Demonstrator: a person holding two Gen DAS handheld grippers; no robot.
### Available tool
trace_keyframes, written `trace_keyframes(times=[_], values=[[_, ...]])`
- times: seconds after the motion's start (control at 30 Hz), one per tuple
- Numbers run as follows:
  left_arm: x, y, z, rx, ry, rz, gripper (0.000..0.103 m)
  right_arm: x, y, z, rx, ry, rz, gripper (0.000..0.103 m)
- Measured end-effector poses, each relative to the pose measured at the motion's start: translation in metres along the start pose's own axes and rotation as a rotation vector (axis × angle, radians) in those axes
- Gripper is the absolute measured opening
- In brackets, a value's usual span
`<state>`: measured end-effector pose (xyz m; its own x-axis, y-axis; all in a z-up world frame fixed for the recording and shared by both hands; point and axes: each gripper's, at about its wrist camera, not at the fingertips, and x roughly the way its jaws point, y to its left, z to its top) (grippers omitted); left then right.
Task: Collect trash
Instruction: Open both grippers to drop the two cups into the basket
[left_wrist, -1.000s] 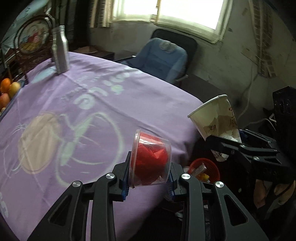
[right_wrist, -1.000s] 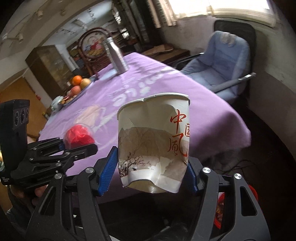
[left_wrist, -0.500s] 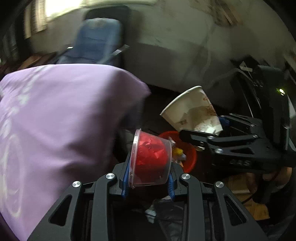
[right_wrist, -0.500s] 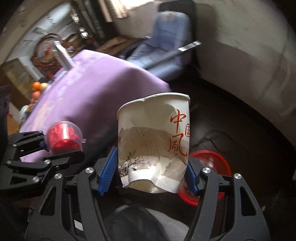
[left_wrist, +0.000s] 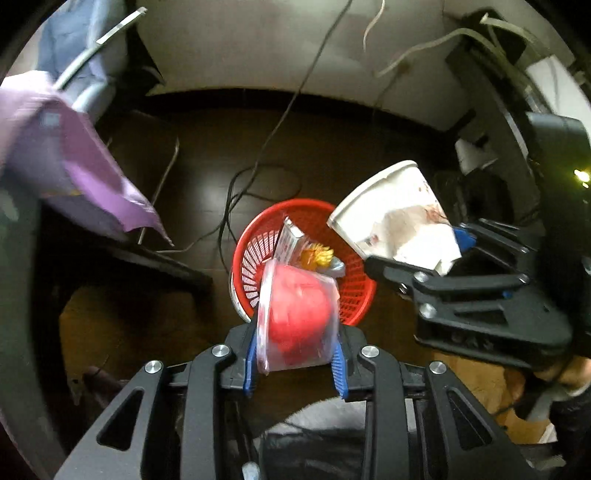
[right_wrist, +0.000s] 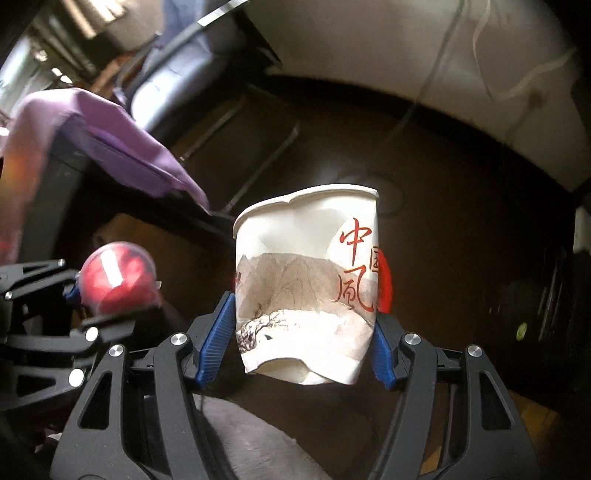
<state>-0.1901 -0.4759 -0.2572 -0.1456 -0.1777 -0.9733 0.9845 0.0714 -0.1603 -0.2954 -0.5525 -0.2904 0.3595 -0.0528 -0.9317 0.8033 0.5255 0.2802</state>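
Observation:
My left gripper (left_wrist: 295, 360) is shut on a clear plastic cup stuffed with red paper (left_wrist: 297, 314), held above a red mesh waste basket (left_wrist: 354, 291) on the dark floor. The basket holds a carton and a yellow wrapper (left_wrist: 317, 256). My right gripper (right_wrist: 304, 354) is shut on a crumpled white paper cup with red Chinese writing (right_wrist: 306, 280). In the left wrist view that paper cup (left_wrist: 391, 214) hangs over the basket's right rim. In the right wrist view the red-filled cup (right_wrist: 116, 277) is at the left, and only a sliver of the basket (right_wrist: 385, 280) shows behind the paper cup.
The purple tablecloth corner (left_wrist: 74, 177) hangs at the left over a dark table frame. Black cables (left_wrist: 236, 192) lie on the floor behind the basket. A blue chair (left_wrist: 81, 55) stands at the upper left. A white wall (left_wrist: 295, 48) runs behind.
Both grippers have swung from the table down toward the floor. The red basket is now right below the left gripper's cup, and the paper cup has come over its rim.

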Motion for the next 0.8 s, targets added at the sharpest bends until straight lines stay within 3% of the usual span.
trace_keyframes(times=[0.43, 0.57, 0.63, 0.8], values=[[0.086, 0.003, 0.011, 0.003, 0.132, 0.015, 0.027, 0.066, -0.025, -0.013, 0.070, 0.145, -0.020, 0.064], [0.086, 0.006, 0.010, 0.011, 0.139, 0.018, 0.027, 0.077, -0.027, -0.017, 0.082, 0.162, -0.042, 0.066], [0.085, 0.005, 0.010, 0.015, 0.132, 0.029, 0.026, 0.084, -0.026, -0.013, 0.071, 0.189, -0.036, 0.072], [0.080, 0.004, 0.006, 0.011, 0.128, 0.041, 0.032, 0.081, -0.024, -0.015, 0.074, 0.188, -0.056, 0.077]])
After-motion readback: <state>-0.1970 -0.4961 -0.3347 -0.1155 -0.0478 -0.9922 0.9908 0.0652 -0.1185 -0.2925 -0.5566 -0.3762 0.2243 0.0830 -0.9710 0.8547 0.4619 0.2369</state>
